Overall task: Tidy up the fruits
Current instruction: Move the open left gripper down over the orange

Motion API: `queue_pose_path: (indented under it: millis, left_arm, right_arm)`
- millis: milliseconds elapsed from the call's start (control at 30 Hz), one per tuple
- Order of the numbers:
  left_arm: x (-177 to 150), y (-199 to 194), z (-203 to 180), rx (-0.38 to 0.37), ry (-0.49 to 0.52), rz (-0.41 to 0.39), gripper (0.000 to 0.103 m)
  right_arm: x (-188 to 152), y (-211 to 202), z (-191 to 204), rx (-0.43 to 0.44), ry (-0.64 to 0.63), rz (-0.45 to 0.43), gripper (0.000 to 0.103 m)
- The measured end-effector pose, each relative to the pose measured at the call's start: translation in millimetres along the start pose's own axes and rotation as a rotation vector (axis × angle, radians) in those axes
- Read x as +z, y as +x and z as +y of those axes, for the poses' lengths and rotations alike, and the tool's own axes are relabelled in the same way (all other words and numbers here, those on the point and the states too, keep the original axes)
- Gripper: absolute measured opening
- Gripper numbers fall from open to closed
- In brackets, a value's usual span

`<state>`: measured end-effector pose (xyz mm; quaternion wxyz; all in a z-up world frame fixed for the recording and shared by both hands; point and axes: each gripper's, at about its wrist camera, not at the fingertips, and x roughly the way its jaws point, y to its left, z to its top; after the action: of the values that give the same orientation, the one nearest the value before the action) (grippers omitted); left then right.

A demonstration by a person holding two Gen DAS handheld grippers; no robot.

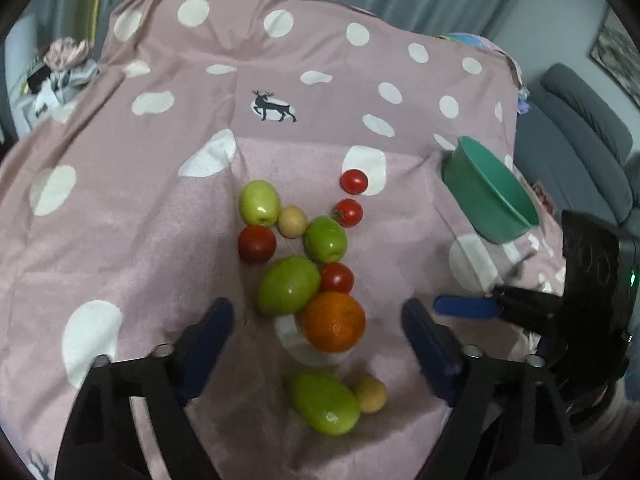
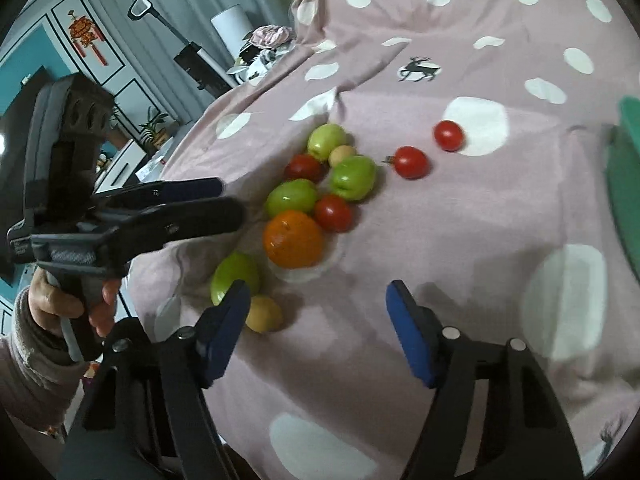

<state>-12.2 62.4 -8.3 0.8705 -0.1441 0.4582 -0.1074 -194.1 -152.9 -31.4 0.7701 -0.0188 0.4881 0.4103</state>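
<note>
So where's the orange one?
The orange sits on the spotted cloth near the middle of the left wrist view, between the open left gripper fingers, touching a green fruit and a red tomato behind it.

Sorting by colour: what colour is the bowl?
Green; the bowl shows best in the left wrist view.
</note>
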Motion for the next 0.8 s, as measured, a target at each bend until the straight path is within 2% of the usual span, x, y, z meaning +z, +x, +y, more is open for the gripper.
queue_pose_path:
  millis: [100,267,433,567,600,633,667,800]
  left_arm:
    - [1.0,5.3,-3.6,-0.035,0.018,0.032,0.08]
    - [4.3,16.6,-13.5,-0.069,0.028,0.082,0.08]
    - [5.7,28.3,-13.5,-0.088,-0.001,0.128,0.08]
    - [6.8,30.9,-11.8,-0.106,-0.02,0.135,0.079]
    - [6.1,30.7,-10.9,-0.111,-0.026,0.139,0.077]
    - [5.6,30.7,-10.8,-0.12,-0.028,0.146,0.069]
    - [4.8,31.5,-11.8,-0.132,-0.028,0.154,0.066]
    - [2.2,34.1,-12.2,-0.099,-0.019,0.163,0.065]
  right_arm:
    - [2.7,7.3,5.4,0.003,-0.024,0.012,0.067]
    - [6.2,18.7,6.1,0.029,-0.03,0.046,0.055]
    - [10.1,25.5,6.1,0.045,-0.021,0.064,0.054]
    - [12.2,33.8,6.0,0.061,-0.005,0.075,0.056]
    - [12.9,36.1,6.4,0.066,-0.001,0.078,0.056]
    - [13.9,38.9,7.3,0.066,-0.001,0.081,0.056]
    - [15.1,41.3,8.4,0.064,-0.004,0.083,0.056]
    - [18.1,49.2,9.8,0.07,-0.008,0.1,0.056]
